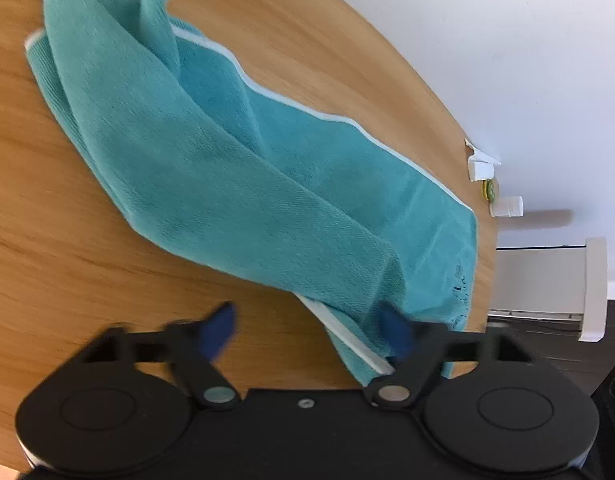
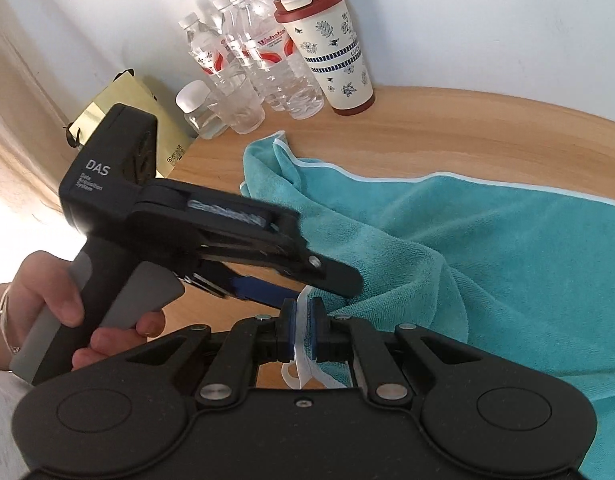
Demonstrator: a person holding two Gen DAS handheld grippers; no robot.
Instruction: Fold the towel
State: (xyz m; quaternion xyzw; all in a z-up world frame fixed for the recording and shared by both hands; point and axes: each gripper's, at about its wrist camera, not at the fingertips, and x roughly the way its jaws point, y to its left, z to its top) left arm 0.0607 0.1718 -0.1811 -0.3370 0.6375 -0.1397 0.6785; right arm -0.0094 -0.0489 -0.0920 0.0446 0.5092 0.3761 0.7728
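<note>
Right hand-held gripper (image 2: 303,330): clamped tight on the white-trimmed hem of the teal towel (image 2: 487,248), blue pads pinching it.
Left hand-held gripper (image 1: 307,330): spread wide, blurry, one fingertip (image 1: 395,332) against the towel's near corner, nothing gripped.
Towel: rumpled and bunched across the wooden counter (image 2: 447,128).
Hand (image 2: 63,300): wrapped round the left gripper's grey handle.
Back of counter: water bottles (image 2: 263,64), a floral tumbler (image 2: 327,48) by the wall.

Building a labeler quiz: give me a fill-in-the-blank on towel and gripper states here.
1. The right hand-held gripper is shut on the towel's white ____.
2. The left hand-held gripper has its jaws ____.
3. The towel lies on a ____ table.
4. The travel cup has a ____ lid.

Missing: edge; open; wooden; red
</note>
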